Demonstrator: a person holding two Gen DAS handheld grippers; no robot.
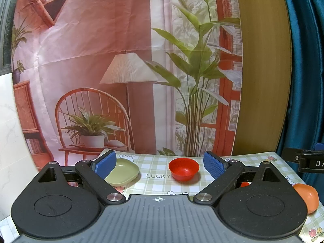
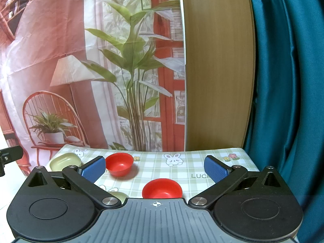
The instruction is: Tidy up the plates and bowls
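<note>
Both claws gape wide and hold nothing: the left gripper (image 1: pixel 160 165) hangs over the table (image 1: pixel 154 184) facing the far bowl (image 1: pixel 183 169) and green plate (image 1: pixel 123 172); the right gripper (image 2: pixel 155 169) frames the near bowl (image 2: pixel 162 188). Nothing looks stacked yet, so sorting seems barely begun

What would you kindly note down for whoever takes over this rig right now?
Left gripper: open, holding nothing.
Right gripper: open, holding nothing.
On the checked tablecloth: far round red plastic bowl, near red bowl, pale green rounded-square plate far left, and an orange bowl at the right edge.
Done: nothing stacked yet.
Left: gather plates and bowls into groups.
</note>
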